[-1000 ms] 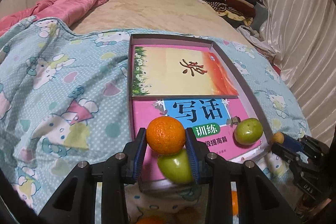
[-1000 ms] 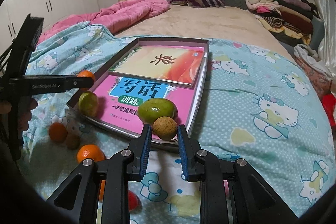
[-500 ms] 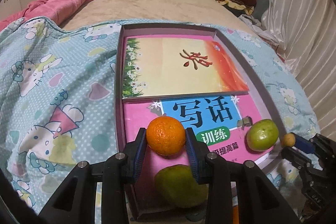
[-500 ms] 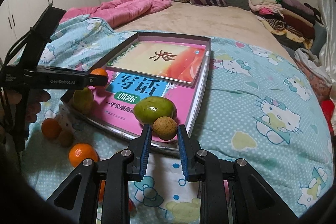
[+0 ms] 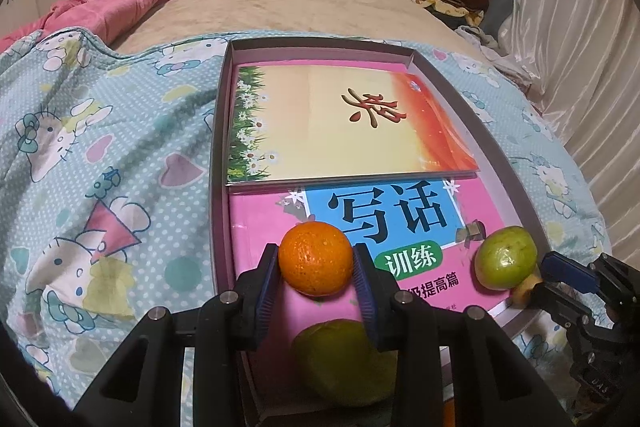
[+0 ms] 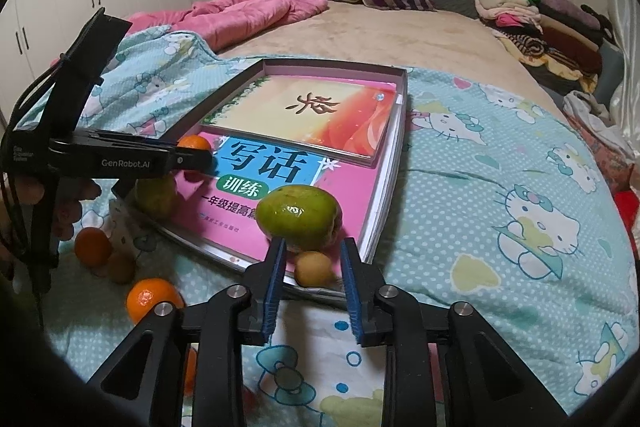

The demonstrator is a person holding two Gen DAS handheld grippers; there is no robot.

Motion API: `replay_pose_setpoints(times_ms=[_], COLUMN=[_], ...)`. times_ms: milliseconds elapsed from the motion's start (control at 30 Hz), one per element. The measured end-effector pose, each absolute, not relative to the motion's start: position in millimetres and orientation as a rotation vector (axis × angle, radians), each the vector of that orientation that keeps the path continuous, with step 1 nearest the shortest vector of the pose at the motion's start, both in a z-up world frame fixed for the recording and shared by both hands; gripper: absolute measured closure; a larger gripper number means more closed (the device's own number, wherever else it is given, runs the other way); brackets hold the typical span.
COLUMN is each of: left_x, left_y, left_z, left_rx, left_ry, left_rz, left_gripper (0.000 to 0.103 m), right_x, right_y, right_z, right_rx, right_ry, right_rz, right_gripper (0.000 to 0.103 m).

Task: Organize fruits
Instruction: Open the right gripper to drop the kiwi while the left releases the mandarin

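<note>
left gripper (image 5: 316, 259) with its jaws clamped on an orange (image 5: 315, 258), held over the near left part of a shallow tray (image 5: 219, 131) that lies on the patterned bedspread (image 5: 100, 155); the tray carries two books, a pink one (image 5: 400, 211) toward the near edge and a yellow one (image 5: 340, 127) toward the far edge. a green fruit (image 5: 344, 363) rests on the pink book directly below and behind the left jaws, and a second green fruit (image 5: 505, 257) rests near the tray's near right corner. right gripper (image 6: 313, 267) with its jaws apart around a small tan fruit (image 6: 313, 268); the gap on either side suggests the fruit is not gripped, and it appears to sit at the tray's near edge, just in front of the second green fruit as seen from the right wrist. more oranges (image 6: 154, 299) and a brownish fruit (image 6: 120, 267) lie on the bedspread off the tray's near left corner. the deciding relation: the held orange sits above the pink book with open cover ahead of it toward the tray's centre and the green fruit close beneath, so a release probably calls for a spot clear of that fruit. the left gripper is the nearer one to that spot.
</note>
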State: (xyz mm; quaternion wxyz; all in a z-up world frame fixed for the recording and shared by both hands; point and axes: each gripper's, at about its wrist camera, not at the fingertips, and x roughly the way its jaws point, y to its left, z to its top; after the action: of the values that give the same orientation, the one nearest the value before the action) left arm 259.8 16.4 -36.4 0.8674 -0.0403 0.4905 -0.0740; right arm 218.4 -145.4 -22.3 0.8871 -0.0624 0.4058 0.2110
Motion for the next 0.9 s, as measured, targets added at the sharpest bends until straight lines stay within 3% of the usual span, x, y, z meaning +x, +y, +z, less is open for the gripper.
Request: replay_pose_setpoints(times_ms=[167,433,733,900], left_x=[259.6,258.8,257.4,254.2], left_y=[15.7,14.5,13.9,16.2], left_z=[-36.8,-36.7,-36.6,-33.0], left_rx=[-0.082,-0.081,-0.083,-0.092], left_ry=[1.024,1.024,1.023,1.013], left_rz=[-0.153,-0.151,-0.145,-0.141], left_gripper=[0.066,0.066,0.065,0.055], right_x=[216.3,207.3,202.8,202.6], right_y=[-143.6,-144.9,-151.8,-152.5], right_z=[-21.4,-16.4,-12.4,-15.0], right_rx=[-0.145,-0.149,-0.114,-0.114], right_ry=[0.829,0.780,0.753,0.761], right_rz=[0.435,0.433,0.428,0.421], right_gripper=[0.068,0.053,0.050,0.050])
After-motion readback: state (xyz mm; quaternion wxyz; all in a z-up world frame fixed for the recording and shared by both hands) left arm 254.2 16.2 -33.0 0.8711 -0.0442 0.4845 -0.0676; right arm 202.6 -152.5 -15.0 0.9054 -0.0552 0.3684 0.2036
